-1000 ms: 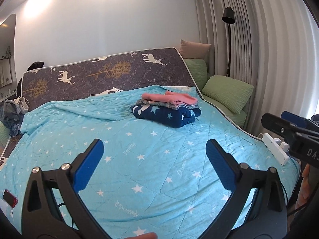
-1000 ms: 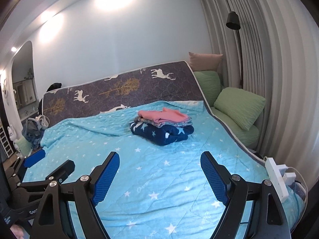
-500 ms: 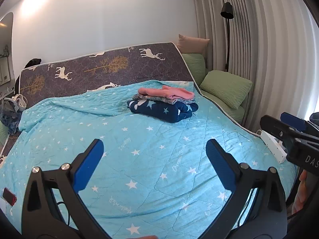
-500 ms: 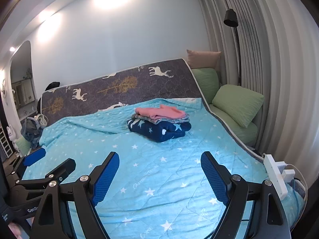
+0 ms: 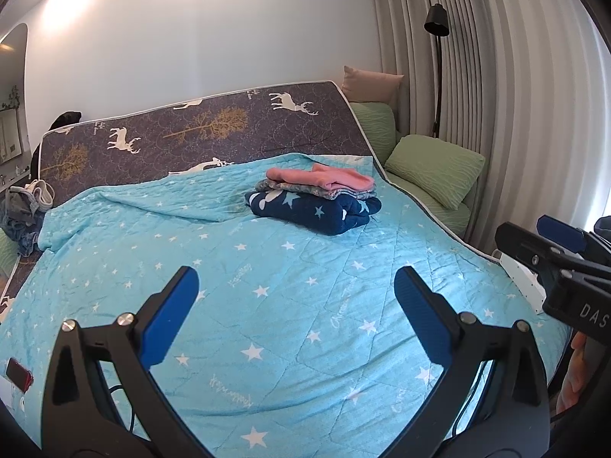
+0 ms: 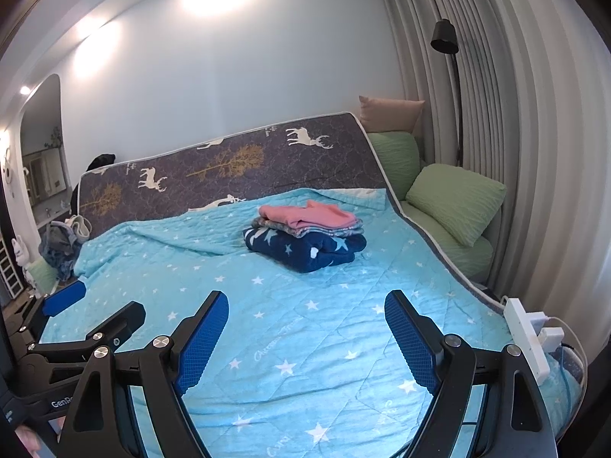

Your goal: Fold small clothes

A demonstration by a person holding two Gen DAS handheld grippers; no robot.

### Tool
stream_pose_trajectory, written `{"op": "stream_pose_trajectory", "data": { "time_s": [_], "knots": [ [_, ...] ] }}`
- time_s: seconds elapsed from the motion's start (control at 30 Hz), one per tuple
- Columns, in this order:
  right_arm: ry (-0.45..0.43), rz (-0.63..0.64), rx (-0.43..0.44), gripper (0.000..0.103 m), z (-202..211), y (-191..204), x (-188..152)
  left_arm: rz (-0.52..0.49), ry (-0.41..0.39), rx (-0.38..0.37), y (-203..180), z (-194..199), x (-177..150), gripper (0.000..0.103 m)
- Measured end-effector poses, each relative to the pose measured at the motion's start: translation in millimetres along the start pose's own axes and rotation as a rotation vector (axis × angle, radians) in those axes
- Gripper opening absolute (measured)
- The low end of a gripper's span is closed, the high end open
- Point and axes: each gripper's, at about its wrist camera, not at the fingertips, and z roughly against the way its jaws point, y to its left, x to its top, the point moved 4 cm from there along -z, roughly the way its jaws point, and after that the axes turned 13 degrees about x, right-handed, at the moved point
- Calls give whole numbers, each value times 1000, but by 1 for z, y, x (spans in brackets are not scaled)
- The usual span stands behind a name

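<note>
A folded stack of small clothes (image 5: 317,198) lies on the far right part of the blue star quilt (image 5: 267,297): a pink piece (image 5: 324,176) on top, a grey patterned one under it, a navy star one (image 5: 313,212) at the bottom. The stack also shows in the right wrist view (image 6: 305,236). My left gripper (image 5: 296,286) is open and empty above the near quilt. My right gripper (image 6: 305,309) is open and empty, level with the left one. A heap of unfolded clothes (image 5: 23,210) lies at the bed's far left.
The dark deer-print mattress end (image 5: 206,129) rises behind the quilt. Green pillows (image 5: 435,168) and a floor lamp (image 5: 437,23) stand at the right by the curtain. A white power strip (image 6: 529,332) lies at the bed's right edge. A red phone (image 5: 17,372) sits at the near left.
Both grippers have tilted up and drawn back a little, so the bed and the clothes stack sit slightly lower in both views. Both stay open and empty.
</note>
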Motion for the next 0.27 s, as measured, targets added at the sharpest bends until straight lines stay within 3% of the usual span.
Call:
{"op": "stream_pose_trajectory", "data": {
  "time_s": [0.27],
  "knots": [
    [-2, 3, -1, 86, 0, 2, -1, -9, -8, 5, -1, 1, 1, 102]
  ]
}}
